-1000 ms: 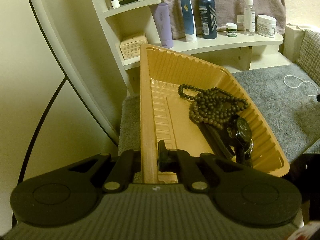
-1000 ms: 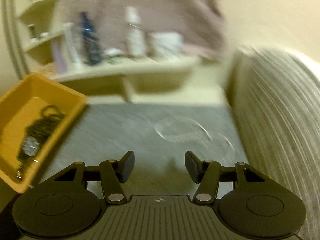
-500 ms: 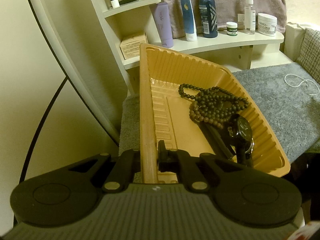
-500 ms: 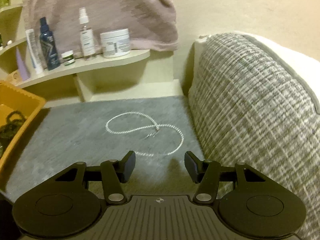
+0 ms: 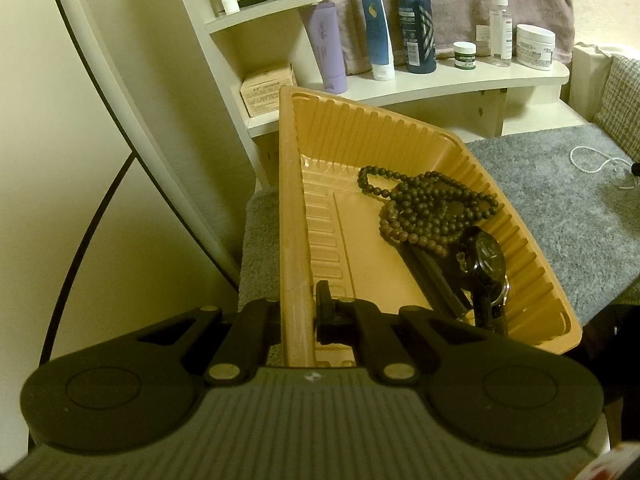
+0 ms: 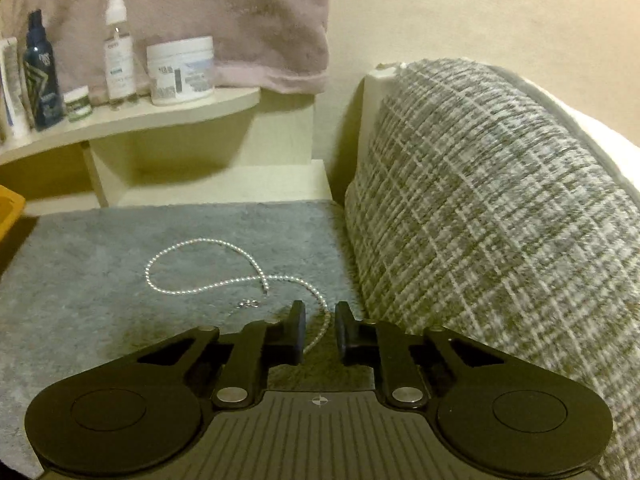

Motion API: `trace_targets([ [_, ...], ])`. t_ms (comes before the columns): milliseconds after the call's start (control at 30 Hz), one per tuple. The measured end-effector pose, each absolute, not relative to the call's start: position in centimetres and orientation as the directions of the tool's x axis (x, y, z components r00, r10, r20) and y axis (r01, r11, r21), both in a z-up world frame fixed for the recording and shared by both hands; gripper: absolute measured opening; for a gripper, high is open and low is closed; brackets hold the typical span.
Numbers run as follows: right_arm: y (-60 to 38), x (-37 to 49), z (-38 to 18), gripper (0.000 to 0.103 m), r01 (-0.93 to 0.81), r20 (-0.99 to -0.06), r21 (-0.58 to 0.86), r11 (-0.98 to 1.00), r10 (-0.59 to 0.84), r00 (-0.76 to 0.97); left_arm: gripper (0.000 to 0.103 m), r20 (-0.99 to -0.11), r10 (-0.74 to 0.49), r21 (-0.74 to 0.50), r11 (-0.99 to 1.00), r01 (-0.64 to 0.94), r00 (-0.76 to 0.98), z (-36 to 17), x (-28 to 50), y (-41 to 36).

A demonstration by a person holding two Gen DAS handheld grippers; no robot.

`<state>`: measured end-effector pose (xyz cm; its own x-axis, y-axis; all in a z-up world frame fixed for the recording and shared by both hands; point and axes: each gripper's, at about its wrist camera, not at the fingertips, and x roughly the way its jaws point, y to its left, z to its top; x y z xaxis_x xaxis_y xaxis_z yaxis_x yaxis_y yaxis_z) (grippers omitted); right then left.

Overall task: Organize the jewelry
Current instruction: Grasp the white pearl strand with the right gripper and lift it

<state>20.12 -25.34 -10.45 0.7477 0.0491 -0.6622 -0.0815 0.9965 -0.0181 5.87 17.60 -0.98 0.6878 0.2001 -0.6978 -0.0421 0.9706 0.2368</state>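
Observation:
An orange ribbed tray point(image 5: 290, 200) sits tilted on the grey mat, and my left gripper point(image 5: 298, 304) is shut on its near left rim. Inside it lie dark bead strands point(image 5: 432, 208) and a black wristwatch point(image 5: 486, 256). A thin silver chain point(image 6: 208, 286) lies looped on the mat, seen far right as the chain point(image 5: 592, 158) in the left wrist view. My right gripper point(image 6: 320, 320) is low over the mat with its jaws closing. A stretch of the chain runs between them, and a gap still shows on both sides of it. A corner of the tray point(image 6: 10, 208) shows at the left edge.
A grey checked cushion point(image 6: 500, 200) rises close on the right of the chain. Behind the grey mat point(image 6: 80, 272), a cream shelf point(image 5: 460, 80) carries bottles, tubes and jars, with a towel point(image 6: 240, 20) hanging above. A wall and a curved frame stand left of the tray.
My right gripper moved forward and down to the silver chain and its jaws narrowed around it. The left gripper and the tray stayed still.

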Motion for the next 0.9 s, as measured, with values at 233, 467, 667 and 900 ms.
trace_targets([
  [233,-24.6,20.5,-11.1,0.002,-0.096,-0.666,-0.05,0.994,0.038,0.745,0.004,-0.698,0.202,0.239,0.97,-0.042,0.687,-1.0,5.9,17.6],
  [467,-24.0,19.3,-9.2,0.002,-0.125,-0.617,-0.069,0.99,0.056,0.785,0.004,-0.697,0.203,0.243,0.969,-0.04,0.688,-1.0,5.8,17.6],
  [667,-23.2,17.7,-5.0,0.002,-0.187,-0.536,-0.094,0.978,0.109,0.837,0.004,-0.696,0.203,0.246,0.969,-0.037,0.689,-0.9,5.8,17.4],
  [900,-21.4,16.4,-0.4,0.002,-0.258,-0.454,-0.109,0.96,0.183,0.872,0.005,-0.693,0.2,0.248,0.968,-0.031,0.692,-0.7,5.8,17.3],
])
